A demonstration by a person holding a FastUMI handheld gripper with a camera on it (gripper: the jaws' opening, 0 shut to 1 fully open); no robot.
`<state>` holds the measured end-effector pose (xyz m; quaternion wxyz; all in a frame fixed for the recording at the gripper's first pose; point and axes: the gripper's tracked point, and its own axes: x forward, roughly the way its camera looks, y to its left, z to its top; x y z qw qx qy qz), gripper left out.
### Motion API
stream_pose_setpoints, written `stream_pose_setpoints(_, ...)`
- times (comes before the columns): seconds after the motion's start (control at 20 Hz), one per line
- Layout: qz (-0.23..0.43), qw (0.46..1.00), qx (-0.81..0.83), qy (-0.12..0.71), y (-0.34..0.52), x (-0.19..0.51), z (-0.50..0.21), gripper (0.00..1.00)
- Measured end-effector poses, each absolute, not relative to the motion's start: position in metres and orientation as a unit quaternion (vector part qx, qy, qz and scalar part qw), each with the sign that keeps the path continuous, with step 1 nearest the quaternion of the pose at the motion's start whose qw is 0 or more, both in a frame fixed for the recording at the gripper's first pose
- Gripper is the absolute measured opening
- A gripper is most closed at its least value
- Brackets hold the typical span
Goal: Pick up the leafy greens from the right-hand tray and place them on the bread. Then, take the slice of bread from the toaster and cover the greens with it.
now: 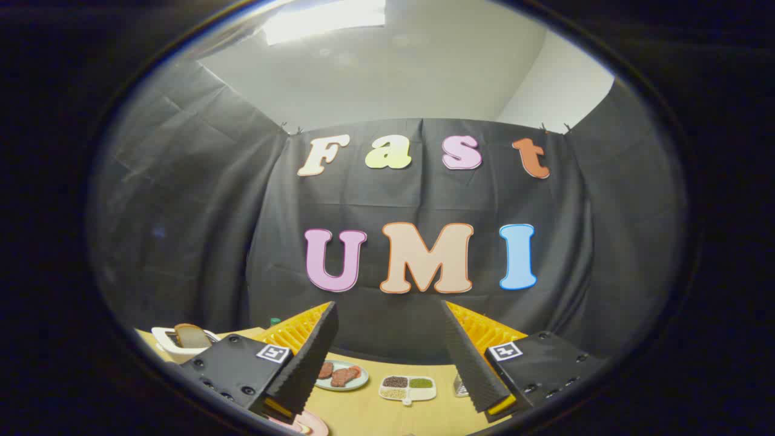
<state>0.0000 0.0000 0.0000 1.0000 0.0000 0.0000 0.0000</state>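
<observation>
Gripper (387, 363) held high over tabletop (369, 412), jaws spread wide, nothing between them. Greens not made out from here. Bread slice (192, 336) stands in toaster (181, 340), far left. Judged: opening step, approach. Next: dip down, find right-hand tray.

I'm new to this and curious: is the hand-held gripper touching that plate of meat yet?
Apart. In the gripper view, the hand-held gripper is open with nothing between its fingers, and the plate of meat sits on the table beyond them, with bare table between.
</observation>
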Motion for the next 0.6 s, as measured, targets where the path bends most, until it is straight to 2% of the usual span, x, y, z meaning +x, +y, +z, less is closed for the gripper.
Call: stream_pose_setpoints(0.6, -0.020, 0.999, -0.016, 0.021, -0.018, 0.006, -0.013, 1.00)
